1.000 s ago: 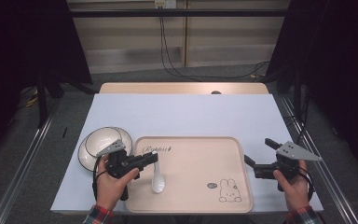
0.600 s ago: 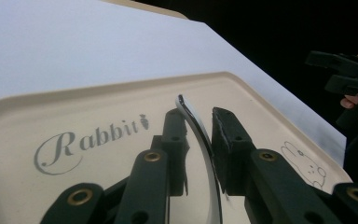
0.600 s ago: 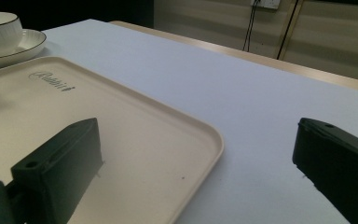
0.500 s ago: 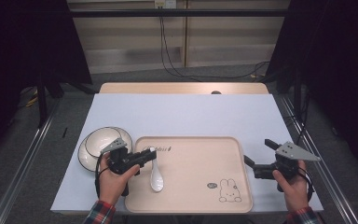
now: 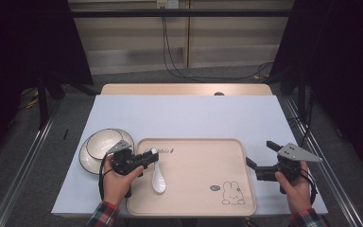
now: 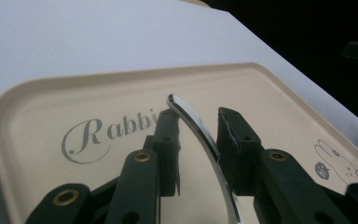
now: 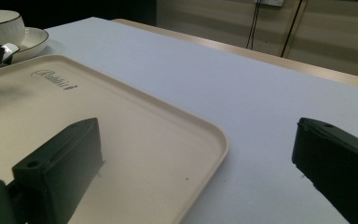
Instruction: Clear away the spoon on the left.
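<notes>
White ceramic spoon [image 5: 158,176] lying at nine o'clock on the beige rabbit-printed plastic tray [image 5: 203,201], handle between the just-opening left gripper [image 5: 147,156] jaws, pads slightly clear of it; right gripper [image 5: 261,161] wide open, empty, at three o'clock.

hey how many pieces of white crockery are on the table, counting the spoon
3. A white spoon lies on the tray's left part, its handle between the left gripper's jaws. A white bowl sits on a white plate left of the tray. None seems hidden.
</notes>
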Available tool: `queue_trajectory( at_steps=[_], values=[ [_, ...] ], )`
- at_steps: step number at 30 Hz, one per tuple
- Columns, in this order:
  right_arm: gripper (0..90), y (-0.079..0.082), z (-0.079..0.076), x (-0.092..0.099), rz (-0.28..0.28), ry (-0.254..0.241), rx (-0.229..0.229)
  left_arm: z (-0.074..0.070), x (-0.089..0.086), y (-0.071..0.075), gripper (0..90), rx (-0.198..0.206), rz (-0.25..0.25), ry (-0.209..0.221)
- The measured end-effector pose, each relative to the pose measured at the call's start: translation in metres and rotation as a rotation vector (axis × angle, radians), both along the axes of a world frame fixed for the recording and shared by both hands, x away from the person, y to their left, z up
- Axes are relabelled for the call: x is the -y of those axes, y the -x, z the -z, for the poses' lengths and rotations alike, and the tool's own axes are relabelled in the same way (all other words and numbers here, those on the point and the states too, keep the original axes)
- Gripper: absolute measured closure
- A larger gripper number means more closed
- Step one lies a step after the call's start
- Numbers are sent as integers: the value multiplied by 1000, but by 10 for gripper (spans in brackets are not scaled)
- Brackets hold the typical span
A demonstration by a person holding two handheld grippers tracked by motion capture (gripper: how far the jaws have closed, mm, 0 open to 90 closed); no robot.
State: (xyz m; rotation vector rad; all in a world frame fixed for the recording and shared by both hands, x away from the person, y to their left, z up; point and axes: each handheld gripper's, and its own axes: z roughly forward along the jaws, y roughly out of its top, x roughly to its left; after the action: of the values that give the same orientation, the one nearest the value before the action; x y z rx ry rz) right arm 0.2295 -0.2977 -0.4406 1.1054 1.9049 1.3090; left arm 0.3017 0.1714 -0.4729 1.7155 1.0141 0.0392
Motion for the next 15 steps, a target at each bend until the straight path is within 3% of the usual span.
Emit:
queue_trajectory(
  at_steps=[7,15],
  values=[
    [12,5,-3,1,8,-10,13,-1,2,1,683,0,-20,-33],
    [12,5,-3,2,0,-9,8,1,6,-2,643,-40,-35,-64]
  ],
)
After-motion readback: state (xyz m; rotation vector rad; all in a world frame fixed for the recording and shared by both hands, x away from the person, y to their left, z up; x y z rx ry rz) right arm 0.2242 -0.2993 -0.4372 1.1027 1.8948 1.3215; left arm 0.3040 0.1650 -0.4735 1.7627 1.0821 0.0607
